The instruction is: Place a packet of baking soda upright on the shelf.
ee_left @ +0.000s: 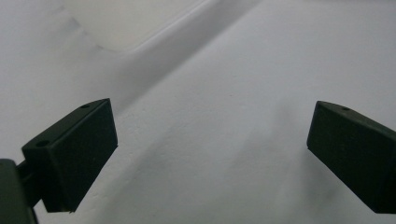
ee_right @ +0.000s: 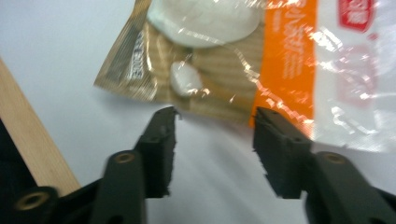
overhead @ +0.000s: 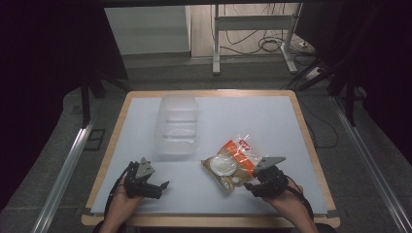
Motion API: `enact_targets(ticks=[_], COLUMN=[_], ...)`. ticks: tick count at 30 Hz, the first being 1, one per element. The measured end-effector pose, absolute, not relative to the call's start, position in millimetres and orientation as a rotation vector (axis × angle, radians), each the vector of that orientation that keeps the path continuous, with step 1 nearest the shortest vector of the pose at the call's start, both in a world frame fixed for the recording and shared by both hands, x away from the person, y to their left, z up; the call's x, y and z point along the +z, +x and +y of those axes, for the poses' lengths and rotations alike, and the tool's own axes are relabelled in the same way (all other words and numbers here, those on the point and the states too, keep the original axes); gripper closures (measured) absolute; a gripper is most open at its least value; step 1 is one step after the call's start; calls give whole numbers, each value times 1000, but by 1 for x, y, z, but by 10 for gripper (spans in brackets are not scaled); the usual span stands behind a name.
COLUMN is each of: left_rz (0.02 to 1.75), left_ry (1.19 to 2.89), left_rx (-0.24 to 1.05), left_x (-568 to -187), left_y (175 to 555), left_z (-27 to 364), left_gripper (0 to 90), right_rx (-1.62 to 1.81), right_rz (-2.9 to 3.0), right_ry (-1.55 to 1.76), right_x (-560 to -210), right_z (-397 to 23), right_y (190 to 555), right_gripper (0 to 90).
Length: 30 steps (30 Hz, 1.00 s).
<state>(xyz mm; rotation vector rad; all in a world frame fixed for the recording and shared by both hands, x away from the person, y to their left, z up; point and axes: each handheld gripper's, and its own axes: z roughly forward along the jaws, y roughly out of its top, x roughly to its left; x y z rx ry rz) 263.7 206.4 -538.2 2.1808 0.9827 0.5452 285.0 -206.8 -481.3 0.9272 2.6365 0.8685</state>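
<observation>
the snack bag (overhead: pixel 232 162) lies near the surface's (overhead: pixel 272 121) front right corner, light, crinkly, slippery. the right tool (ee_right: pixel 215 135), spread, sits at its flat edge, the best grip. the left tool (ee_left: pixel 210 149) is spread, empty.

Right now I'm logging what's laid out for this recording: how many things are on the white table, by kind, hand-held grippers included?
Clear plastic container: 1
Snack packet: 1
Hand-held grippers: 2, the left hand-held gripper and the right hand-held gripper, both open
Total: 4
</observation>
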Motion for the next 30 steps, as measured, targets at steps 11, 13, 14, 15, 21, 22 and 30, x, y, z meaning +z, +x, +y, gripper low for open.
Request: enact_targets(ticks=[11,13,14,15,21,22,30], left_rz=[984,984,982,982,990,992,997], left_ry=[2181,2182,2183,2183,2168,2164,2144], left_rx=[542,543,545,545,537,536,533], left_x=[-539,-539,-539,-539,-538,-538,-538], left_y=[264,264,264,264,264,264,264], left_z=[206,206,206,206,207,208,208], left_gripper=[18,18,18,18,17,17,16], right_rx=[812,796,801,801,795,799,905], right_rz=[2595,2578,2570,2570,2569,2566,2550], right_ry=[881,867,886,886,914,923,1029], right_x=[-457,-453,-449,-449,-450,-452,-473], right_z=[-206,-207,-209,-209,-216,-218,-237], right_y=[317,324,332,332,360,365,379], right_gripper=[278,266,252,252,222,219,219])
